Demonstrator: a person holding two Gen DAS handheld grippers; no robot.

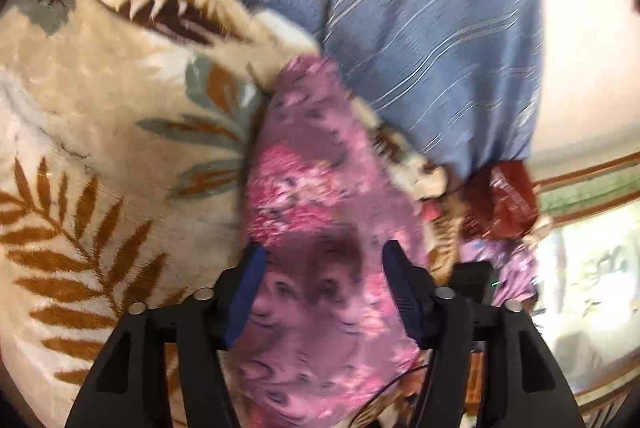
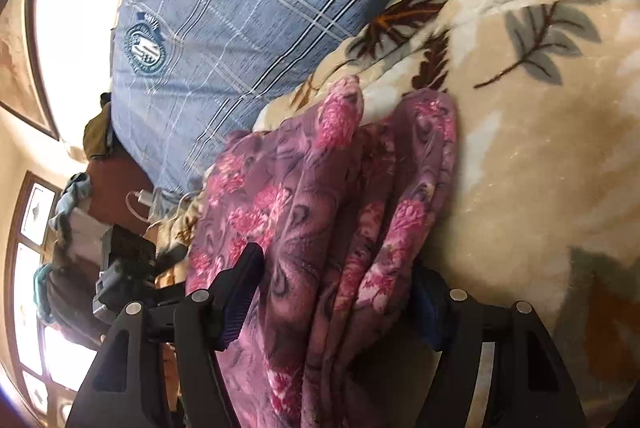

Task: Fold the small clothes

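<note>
Purple floral garment (image 1: 320,228), bunched between both our tongs on the leaf-print blanket (image 1: 100,148).
Our left gripper (image 1: 322,268) and right gripper (image 2: 336,284) stand wide, pads off the cloth; it looks roughly gathered, not yet neatly folded. Behind lies a blue plaid pillow (image 2: 240,8); no containers show.

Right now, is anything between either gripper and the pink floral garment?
Nothing visible. The garment already lies between the open jaws of the left gripper and the right gripper, on the leaf-print blanket.

Purple pink-flowered garment (image 1: 320,212), beige leaf-print blanket (image 1: 100,148), blue plaid pillow (image 2: 224,28)
</note>
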